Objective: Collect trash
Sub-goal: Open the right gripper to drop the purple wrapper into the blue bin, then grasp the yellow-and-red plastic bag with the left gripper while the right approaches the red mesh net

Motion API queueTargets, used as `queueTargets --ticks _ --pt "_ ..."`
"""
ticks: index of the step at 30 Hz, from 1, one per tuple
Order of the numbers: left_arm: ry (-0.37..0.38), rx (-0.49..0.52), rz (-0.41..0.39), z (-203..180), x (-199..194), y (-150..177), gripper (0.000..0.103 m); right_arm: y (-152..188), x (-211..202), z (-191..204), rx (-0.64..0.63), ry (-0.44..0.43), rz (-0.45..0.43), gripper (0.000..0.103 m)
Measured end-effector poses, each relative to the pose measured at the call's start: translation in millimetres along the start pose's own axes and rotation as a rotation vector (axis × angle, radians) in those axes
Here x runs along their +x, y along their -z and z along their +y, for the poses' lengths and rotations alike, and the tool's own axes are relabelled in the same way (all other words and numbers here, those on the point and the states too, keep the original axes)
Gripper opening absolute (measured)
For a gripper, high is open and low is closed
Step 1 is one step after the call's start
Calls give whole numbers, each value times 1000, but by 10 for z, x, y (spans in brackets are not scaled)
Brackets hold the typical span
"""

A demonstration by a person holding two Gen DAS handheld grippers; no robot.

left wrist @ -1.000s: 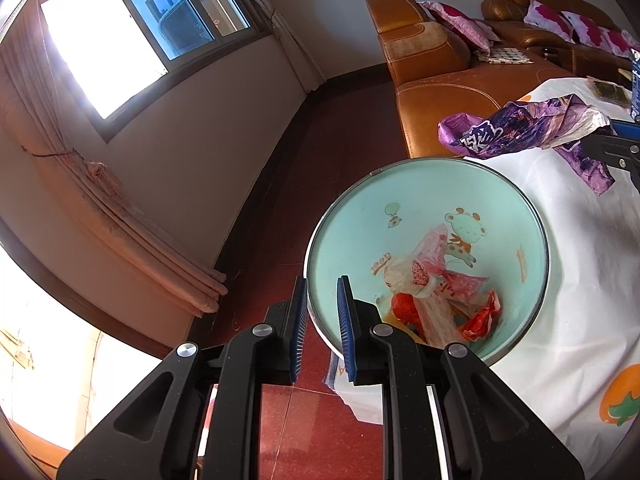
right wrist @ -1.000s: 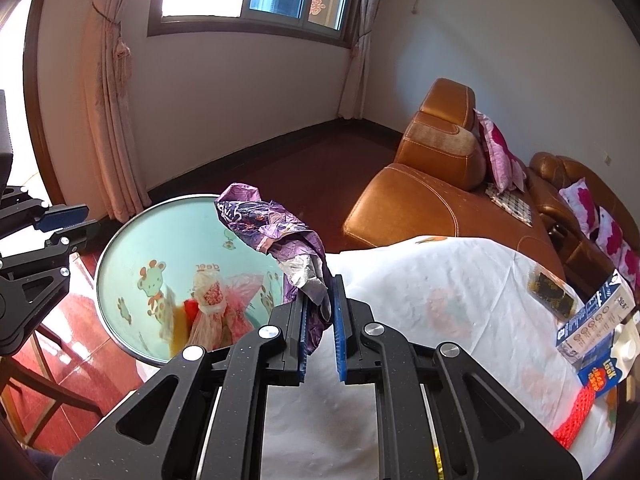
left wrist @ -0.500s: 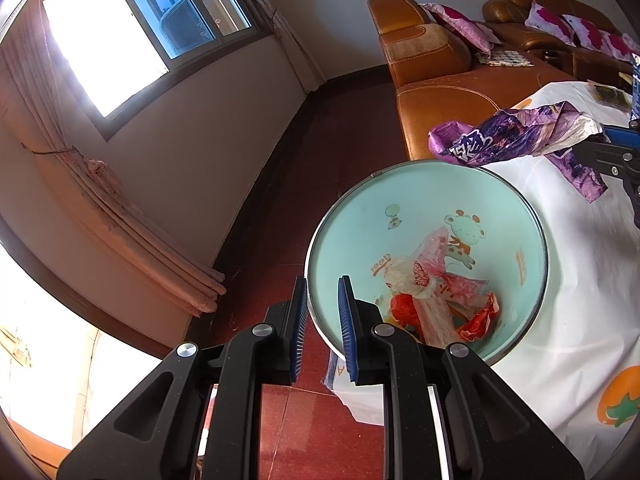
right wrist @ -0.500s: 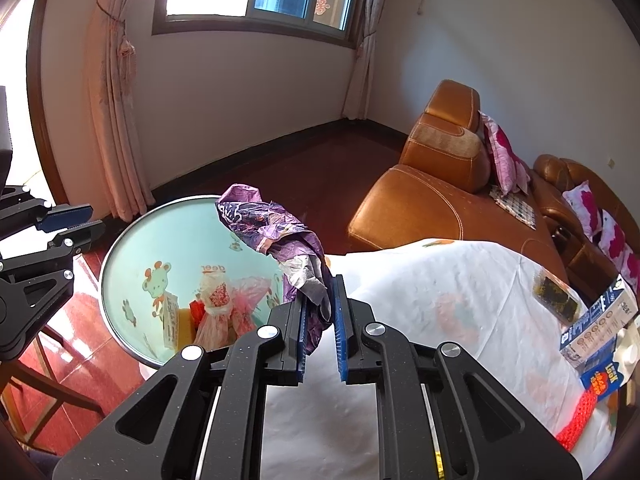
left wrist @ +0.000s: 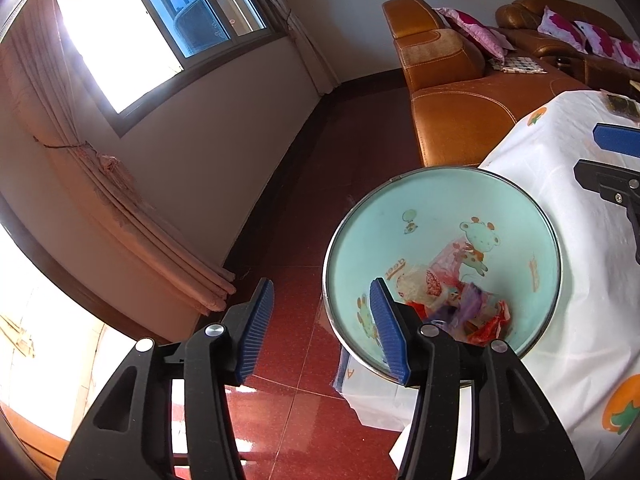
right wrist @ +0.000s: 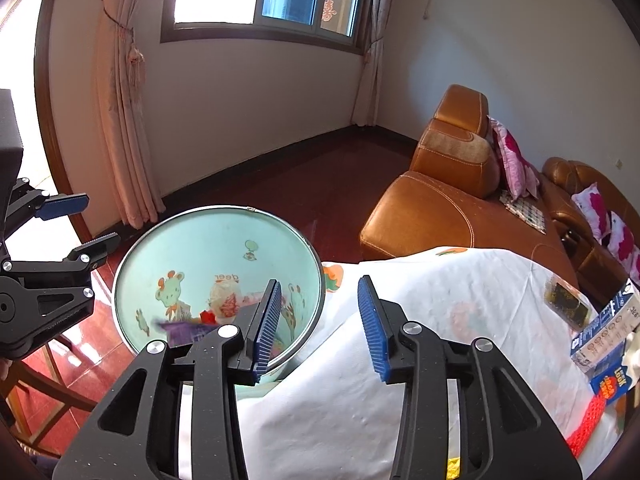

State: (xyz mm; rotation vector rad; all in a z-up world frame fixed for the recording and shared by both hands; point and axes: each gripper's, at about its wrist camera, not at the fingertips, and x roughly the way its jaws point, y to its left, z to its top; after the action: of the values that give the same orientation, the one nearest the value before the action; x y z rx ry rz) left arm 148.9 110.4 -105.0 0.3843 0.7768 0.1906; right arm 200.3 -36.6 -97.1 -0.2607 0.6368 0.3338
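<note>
A light green trash bin [left wrist: 440, 208] with cartoon prints stands at the table's edge; it also shows in the right wrist view [right wrist: 208, 240]. A purple wrapper [left wrist: 468, 304] lies inside it on red and pink trash, also seen in the right wrist view [right wrist: 180, 330]. My left gripper [left wrist: 320, 324] is open and empty, its right finger over the bin's near rim. My right gripper [right wrist: 318, 320] is open and empty, above the bin's edge and the white tablecloth [right wrist: 420, 292].
A brown leather sofa [right wrist: 440, 200] with pink cushions stands behind the table. On the table's right lie a dark packet [right wrist: 566, 302], a blue-and-white carton [right wrist: 604, 328] and a red mesh item [right wrist: 588, 420]. Red tiled floor [left wrist: 300, 208] and curtains [left wrist: 120, 200] are to the left.
My right gripper opened and let go of the purple wrapper, which fell into the bin. My left gripper also opened.
</note>
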Motion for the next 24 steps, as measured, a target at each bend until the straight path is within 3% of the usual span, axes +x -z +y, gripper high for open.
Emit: queueTargets --ticks 6,17,24 --pt "-8 0 -5 7 -2 8 59 8 -20 -13 6 7 -5 46" --pt "-5 -1 -11 -25 -36 18 65 79 -98 -68 26 27 -2 52" --pt "73 11 -42 -224 -161 -4 65 293 -376 -321 87 77 15 54"
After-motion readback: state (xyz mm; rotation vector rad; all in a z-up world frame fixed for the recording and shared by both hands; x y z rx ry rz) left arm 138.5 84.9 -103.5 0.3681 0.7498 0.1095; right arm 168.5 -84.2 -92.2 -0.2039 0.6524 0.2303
